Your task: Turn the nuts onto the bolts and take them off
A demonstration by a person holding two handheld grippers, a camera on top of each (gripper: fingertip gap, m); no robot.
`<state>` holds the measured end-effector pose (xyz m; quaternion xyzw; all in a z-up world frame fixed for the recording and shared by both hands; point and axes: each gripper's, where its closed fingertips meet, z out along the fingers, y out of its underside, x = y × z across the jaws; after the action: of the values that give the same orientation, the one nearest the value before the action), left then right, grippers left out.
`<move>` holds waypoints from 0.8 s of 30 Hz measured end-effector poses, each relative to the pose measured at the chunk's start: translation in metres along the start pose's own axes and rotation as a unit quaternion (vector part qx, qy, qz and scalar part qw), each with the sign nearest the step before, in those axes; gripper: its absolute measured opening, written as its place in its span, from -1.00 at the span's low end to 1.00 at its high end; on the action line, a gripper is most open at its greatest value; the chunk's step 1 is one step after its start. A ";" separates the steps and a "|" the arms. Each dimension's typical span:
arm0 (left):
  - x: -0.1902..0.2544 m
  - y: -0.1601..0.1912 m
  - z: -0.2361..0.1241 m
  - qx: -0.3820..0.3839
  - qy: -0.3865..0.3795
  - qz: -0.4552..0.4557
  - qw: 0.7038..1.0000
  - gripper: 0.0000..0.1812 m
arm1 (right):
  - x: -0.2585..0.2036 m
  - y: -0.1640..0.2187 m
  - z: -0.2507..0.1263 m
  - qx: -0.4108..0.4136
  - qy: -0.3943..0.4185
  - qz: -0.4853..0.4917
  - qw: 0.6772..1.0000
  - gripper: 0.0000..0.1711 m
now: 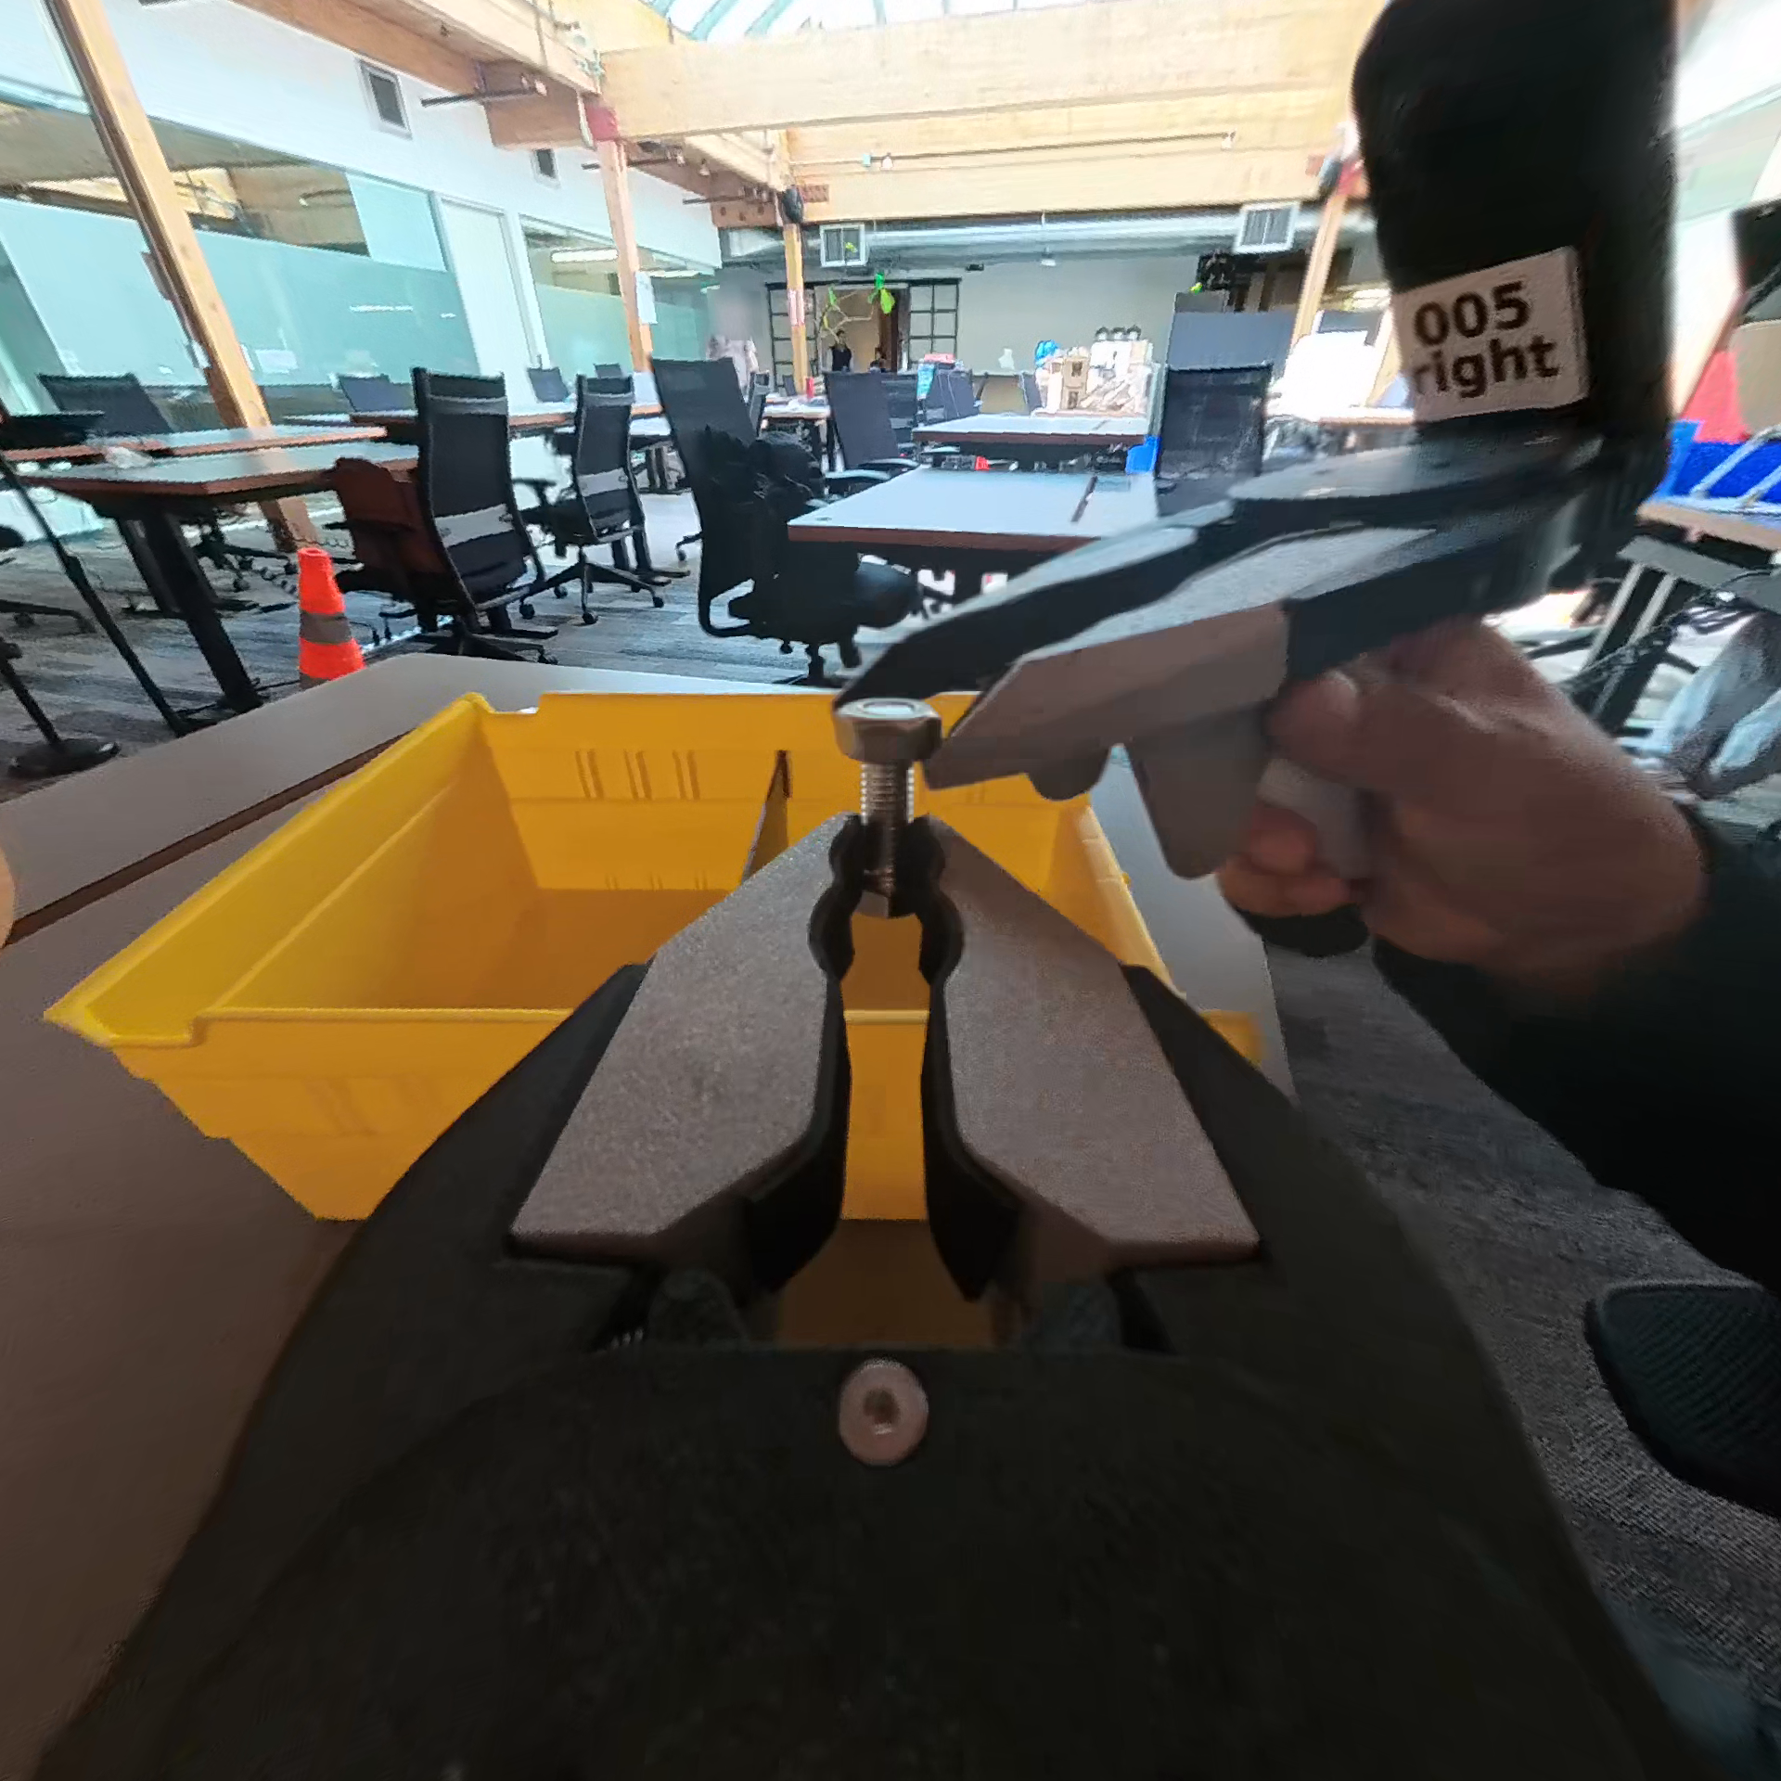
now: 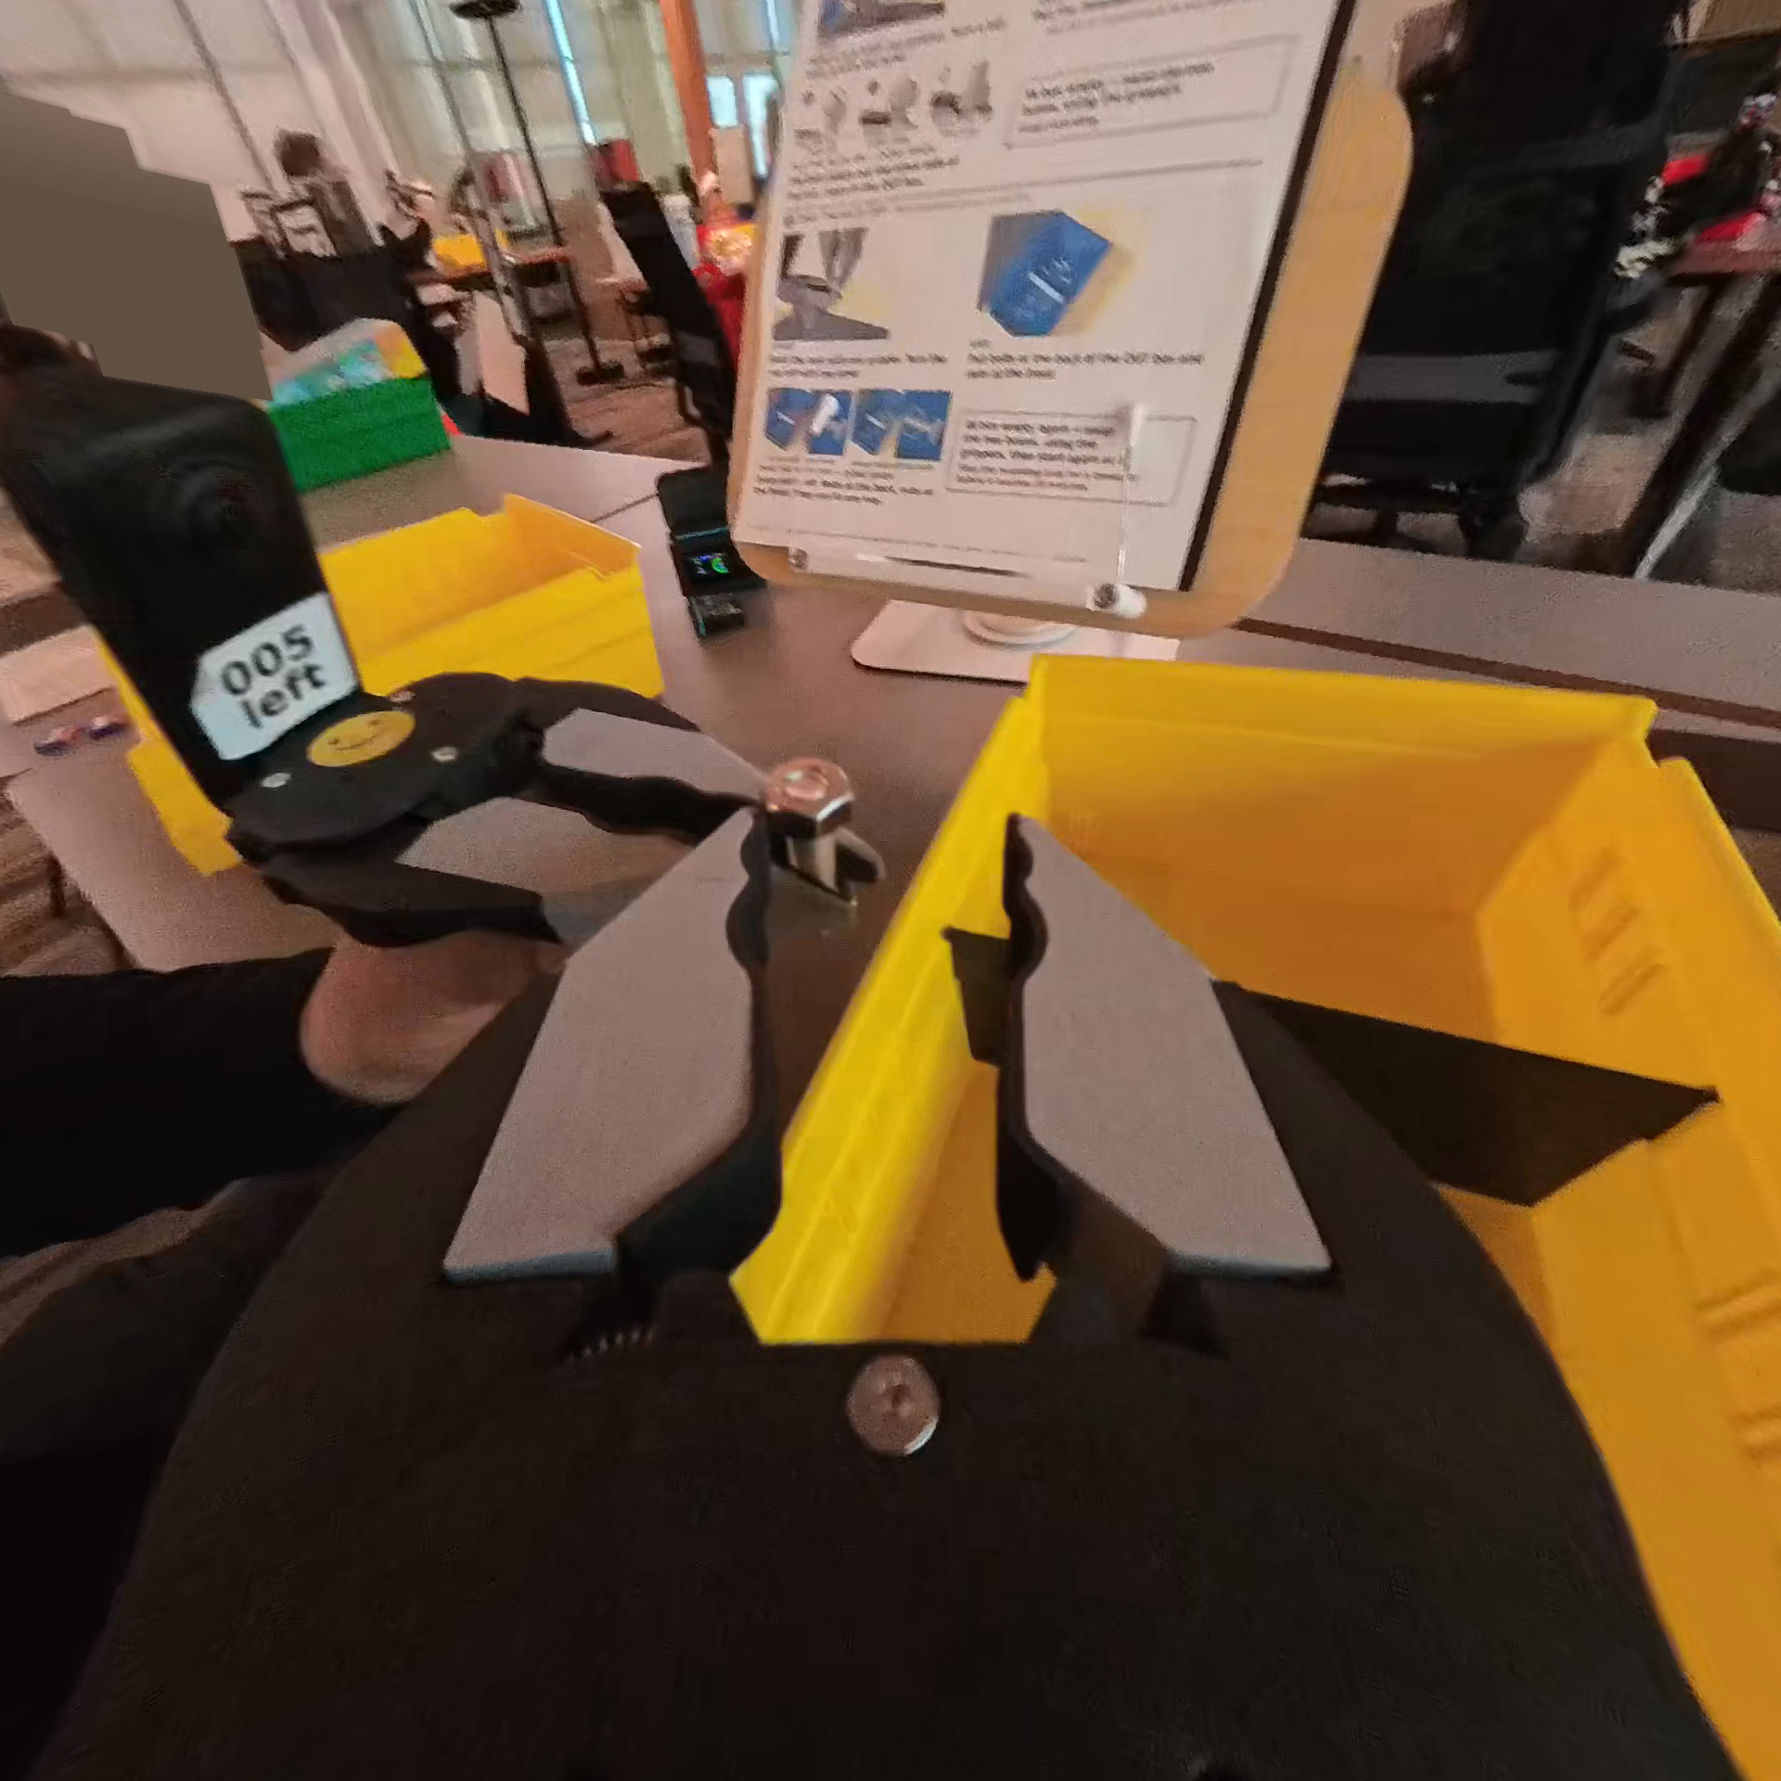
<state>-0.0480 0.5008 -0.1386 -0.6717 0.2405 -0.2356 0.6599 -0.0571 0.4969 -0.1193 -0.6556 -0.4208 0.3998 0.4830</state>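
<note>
My left gripper (image 1: 885, 867) is shut on a steel bolt (image 1: 885, 802) and holds it upright above the yellow bin (image 1: 385, 964). A hex nut (image 1: 887, 730) sits at the top end of the bolt's thread. My right gripper (image 2: 882, 838) is open, with its jaws wide apart. Its left fingertip (image 2: 747, 838) is right beside the nut (image 2: 808, 792), and its other finger is over the bin (image 2: 1253, 819). In the left wrist view the right gripper (image 1: 891, 734) reaches in from the right, its fingers on either side of the nut. The left gripper (image 2: 819, 829) also shows in the right wrist view.
A black divider (image 2: 1446, 1108) stands in the near bin. A second yellow bin (image 2: 501, 598), a small black device (image 2: 713, 578) and an instruction sheet on a stand (image 2: 1012, 289) are on the table behind. A hand (image 1: 1446, 800) holds the right gripper. Chairs and desks stand beyond. The grippers are tip to tip, or close to it.
</note>
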 end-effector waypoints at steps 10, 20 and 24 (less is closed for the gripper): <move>0.007 0.005 0.008 -0.011 0.003 0.014 1.000 -0.93 | -0.013 -0.007 0.001 0.014 -0.016 -0.007 1.000 -0.45; 0.005 0.013 0.014 -0.030 -0.006 0.013 0.999 -0.93 | -0.006 -0.005 -0.013 0.039 -0.041 0.033 0.998 -0.41; 0.001 0.015 0.013 -0.038 -0.022 0.017 0.999 -0.94 | 0.011 0.007 0.002 0.003 -0.006 0.032 0.999 -0.47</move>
<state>-0.0391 0.5101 -0.1541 -0.6975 0.2459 -0.2002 0.6426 -0.0548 0.5067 -0.1274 -0.6646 -0.4019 0.4203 0.4693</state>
